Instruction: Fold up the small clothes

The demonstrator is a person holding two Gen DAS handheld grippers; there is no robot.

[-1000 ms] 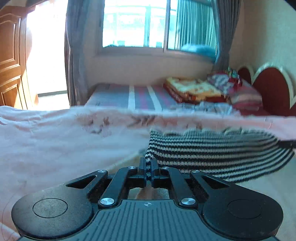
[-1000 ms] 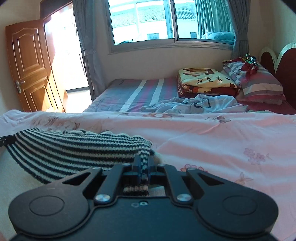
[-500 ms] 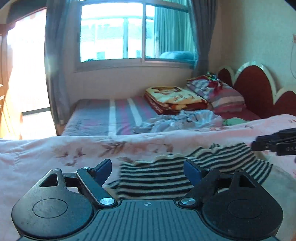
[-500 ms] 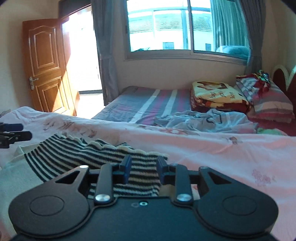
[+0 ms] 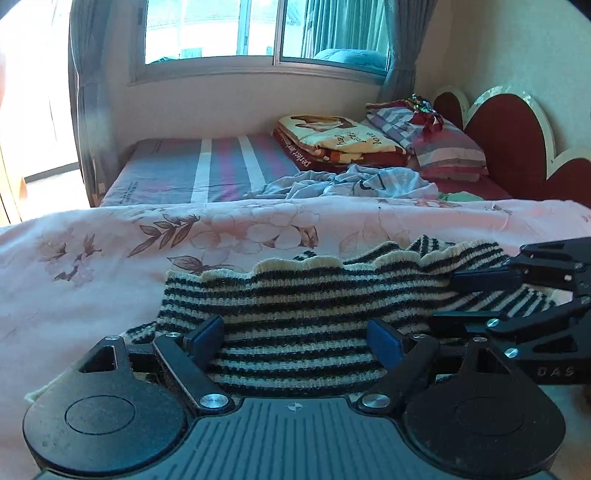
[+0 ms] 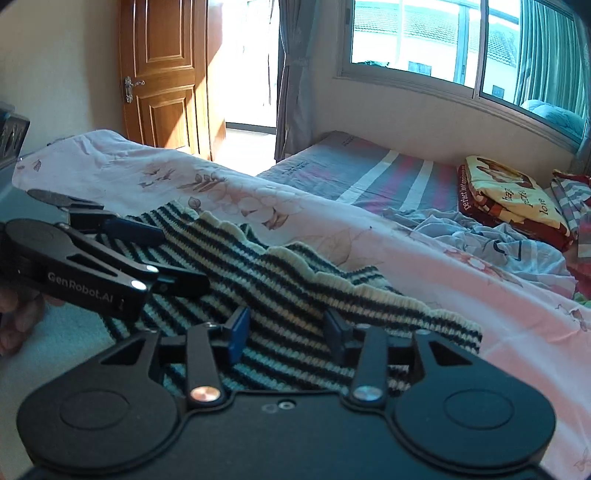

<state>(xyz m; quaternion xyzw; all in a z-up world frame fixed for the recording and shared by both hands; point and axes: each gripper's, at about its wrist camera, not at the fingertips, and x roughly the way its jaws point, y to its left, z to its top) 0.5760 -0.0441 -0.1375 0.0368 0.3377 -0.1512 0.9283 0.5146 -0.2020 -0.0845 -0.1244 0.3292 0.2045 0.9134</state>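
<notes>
Because it is a loose knit, the small black-and-cream striped knitted garment (image 5: 295,306) looks light, soft and floppy to me; it will sag and stretch wherever it is lifted and bunch rather than crease sharply. It lies rumpled on the pink floral bedsheet (image 5: 110,258), its scalloped cream edge facing the window. Both tools have just let their fingers spread: the left gripper (image 5: 295,336) stands wide open and the right gripper (image 6: 284,328) about half open, each with knit lying between its fingers but not pinched, so nothing is held. I would take it at the ribbed cream edge or the corners, where the fabric is firmer, pinching both layers together so one does not slide off the other. Underneath, the sheet is soft and gives, and could get caught up with the knit. Beyond it lies a striped mattress (image 5: 207,166) with a folded yellow-and-red blanket (image 5: 332,140), striped pillows (image 5: 443,147) and a crumpled pale blue cloth (image 5: 351,184); a wooden door (image 6: 162,74) stands by the bright window (image 5: 258,29).
</notes>
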